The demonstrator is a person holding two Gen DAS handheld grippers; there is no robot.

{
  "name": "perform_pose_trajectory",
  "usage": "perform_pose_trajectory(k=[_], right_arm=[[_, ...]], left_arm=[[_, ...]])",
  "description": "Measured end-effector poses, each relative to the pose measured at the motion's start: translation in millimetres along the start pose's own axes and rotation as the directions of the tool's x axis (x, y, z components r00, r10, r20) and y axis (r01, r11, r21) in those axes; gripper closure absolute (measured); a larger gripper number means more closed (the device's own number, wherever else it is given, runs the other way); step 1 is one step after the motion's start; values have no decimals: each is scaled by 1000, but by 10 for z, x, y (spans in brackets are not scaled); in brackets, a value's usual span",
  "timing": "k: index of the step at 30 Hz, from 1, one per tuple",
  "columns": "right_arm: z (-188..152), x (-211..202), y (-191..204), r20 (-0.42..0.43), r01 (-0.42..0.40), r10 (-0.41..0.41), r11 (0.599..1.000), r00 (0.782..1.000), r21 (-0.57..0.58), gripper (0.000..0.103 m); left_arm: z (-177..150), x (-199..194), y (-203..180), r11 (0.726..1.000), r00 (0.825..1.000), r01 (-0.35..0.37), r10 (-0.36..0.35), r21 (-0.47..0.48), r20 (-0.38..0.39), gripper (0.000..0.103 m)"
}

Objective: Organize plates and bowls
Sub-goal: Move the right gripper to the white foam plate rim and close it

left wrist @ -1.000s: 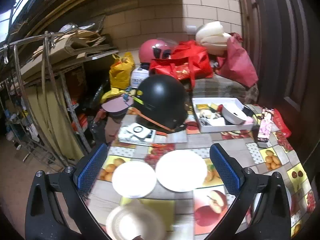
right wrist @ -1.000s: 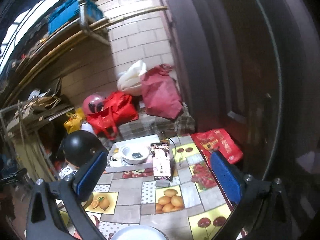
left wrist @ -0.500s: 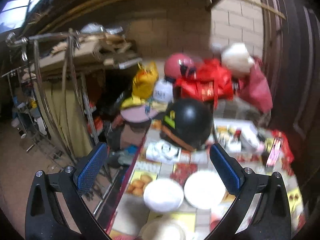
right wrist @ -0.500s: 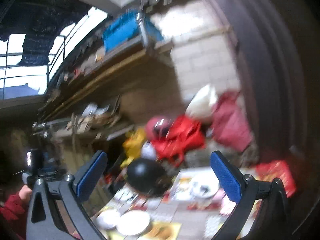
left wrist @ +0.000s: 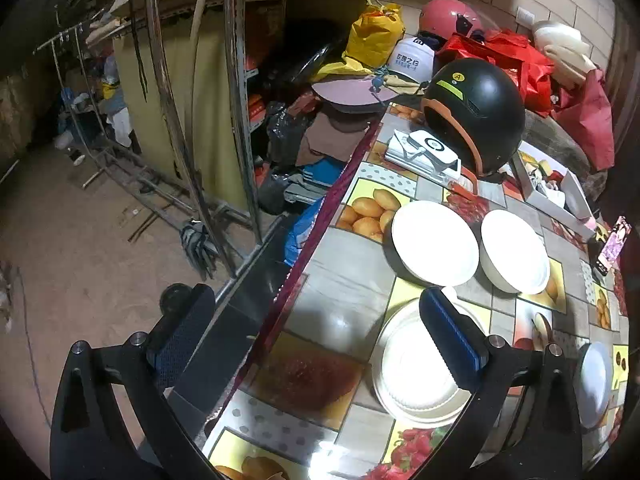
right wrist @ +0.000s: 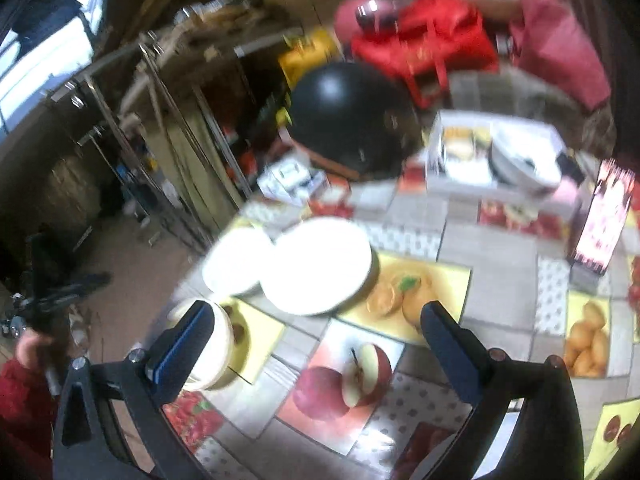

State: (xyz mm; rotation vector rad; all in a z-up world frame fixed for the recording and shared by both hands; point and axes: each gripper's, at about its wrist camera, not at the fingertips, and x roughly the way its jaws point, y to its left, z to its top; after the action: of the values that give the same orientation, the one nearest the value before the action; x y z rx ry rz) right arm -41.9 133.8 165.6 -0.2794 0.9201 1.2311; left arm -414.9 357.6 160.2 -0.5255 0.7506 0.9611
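Bowl (left wrist: 416,364) under wide-open left tool (left wrist: 316,344)

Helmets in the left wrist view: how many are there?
2: a black helmet on the table behind the white dishes, and a pink helmet farther back by the brick wall. Clutter may hide others.

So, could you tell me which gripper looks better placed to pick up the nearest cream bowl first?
Probably the left gripper. It is open, with one finger already over the cream bowl near the table edge. The right gripper, also open, points at the tablecloth beside that bowl.
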Motion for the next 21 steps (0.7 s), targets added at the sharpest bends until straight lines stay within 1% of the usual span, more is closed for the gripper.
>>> perform_pose_trajectory(k=[3, 6, 8, 9, 10, 11, 12, 13, 16, 18, 21], right_arm=[[0, 215, -159, -28, 11, -8, 996, 1000, 83, 0], [22, 414, -310, -49, -18, 27, 982, 998, 189, 1], [53, 640, -385, -90, -41, 66, 965, 994, 260, 10], [67, 765, -413, -112, -44, 80, 956, 990, 291, 22], [69, 878, -436, -135, -43, 91, 946, 987, 322, 28], [68, 1004, -468, -162, -40, 104, 933, 981, 357, 35], [60, 1132, -496, -186, -36, 118, 919, 976, 392, 37], [57, 1202, -512, -196, -30, 120, 911, 973, 412, 38], [74, 1307, -504, -196, -18, 110, 907, 974, 421, 41], [108, 1320, -492, -187, -26, 114, 908, 976, 418, 42], [152, 1391, -502, -190, -31, 123, 905, 974, 425, 44]], left_arm=[[-22, -67, -31, 999, 999, 39, -40, 29, 34, 0], [-10, -70, -97, 995, 996, 80, -83, 56, 38, 0], [19, -24, -212, 992, 993, 111, -113, 67, 26, 0], [36, 8, -302, 988, 990, 137, -139, 76, 13, 0], [49, 48, -394, 983, 986, 165, -165, 83, 0, 0], [70, 103, -522, 976, 980, 200, -199, 89, -21, 0], [107, 193, -707, 965, 969, 246, -242, 88, -55, 0], [138, 273, -855, 958, 960, 276, -269, 81, -83, 0], [269, 589, -1347, 941, 934, 331, -315, 71, -169, 0], [407, 776, -1563, 930, 919, 363, -344, 67, -194, 0], [711, 1048, -1702, 919, 899, 393, -373, 44, -229, 7]])
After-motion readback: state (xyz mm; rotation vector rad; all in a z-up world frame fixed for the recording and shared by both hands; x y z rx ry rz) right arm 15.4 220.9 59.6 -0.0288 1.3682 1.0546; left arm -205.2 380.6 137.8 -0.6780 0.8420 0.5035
